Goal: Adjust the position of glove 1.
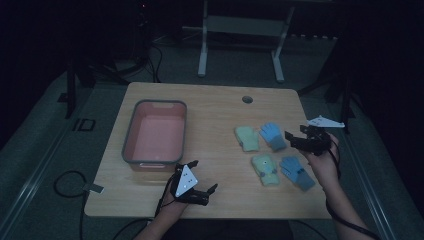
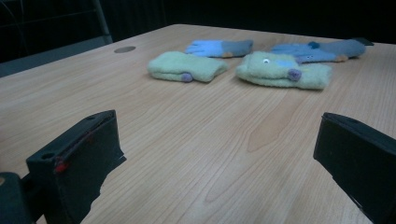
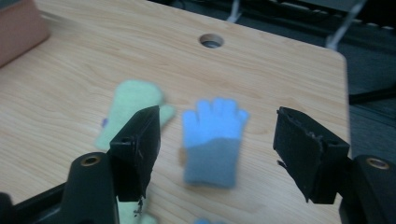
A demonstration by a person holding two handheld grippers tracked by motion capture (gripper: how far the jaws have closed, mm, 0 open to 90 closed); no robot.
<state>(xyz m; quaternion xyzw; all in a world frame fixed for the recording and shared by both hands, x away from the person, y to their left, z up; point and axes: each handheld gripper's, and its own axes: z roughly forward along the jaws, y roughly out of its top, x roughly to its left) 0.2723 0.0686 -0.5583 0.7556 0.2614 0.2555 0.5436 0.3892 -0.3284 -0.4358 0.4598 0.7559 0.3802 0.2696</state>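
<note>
Likely soft, light, floppy: blue glove lies flat on bench; pinch mid-cuff. Right gripper jaws apart, empty above it; left gripper jaws apart.

A dim lab: bare wooden table, floor cables, metal stand.

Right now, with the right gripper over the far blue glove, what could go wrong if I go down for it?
1. The right gripper is open above the blue glove, and the green mitten lies close beside it; a jaw could snag the mitten too.
2. The glove lies flat on the table, so the jaws may slide over it or pinch just a thin edge.
3. The red bin sits across the table, beyond the left gripper; a loose grip could drop the glove on the way.
</note>
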